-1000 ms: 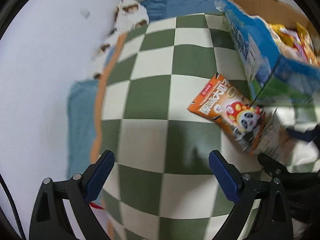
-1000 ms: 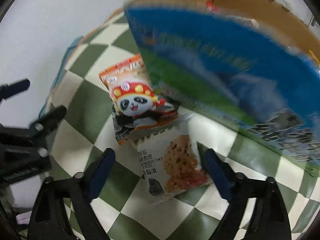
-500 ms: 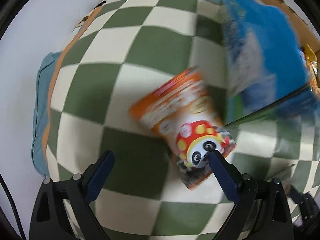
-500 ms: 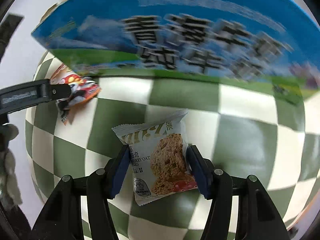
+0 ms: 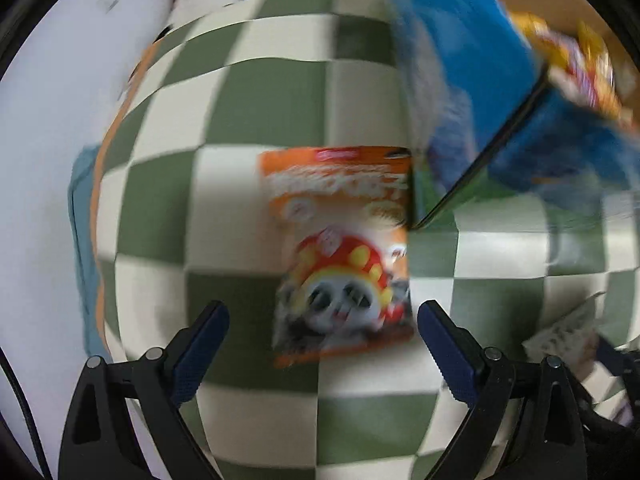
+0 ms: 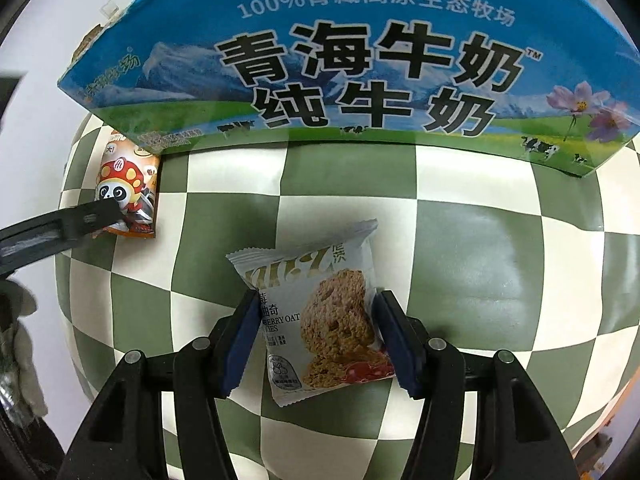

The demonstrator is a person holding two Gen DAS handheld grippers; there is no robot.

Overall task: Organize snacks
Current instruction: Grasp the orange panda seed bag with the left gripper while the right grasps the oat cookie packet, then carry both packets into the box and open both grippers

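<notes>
An oat cookie packet (image 6: 320,316) is clamped between the fingers of the right gripper (image 6: 316,336), its long axis running away from the camera toward the blue milk carton box (image 6: 360,64). An orange panda snack bag (image 5: 344,256) lies lengthwise on the checkered cloth (image 5: 256,96), just beside the box corner, ahead of the wide-spread, empty left gripper (image 5: 324,328). More snack packets (image 5: 576,56) are seen inside the box.

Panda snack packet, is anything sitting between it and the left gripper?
Nothing visible. The panda snack packet lies flat on the checkered cloth, just ahead of the open left gripper, with only bare cloth between.
</notes>
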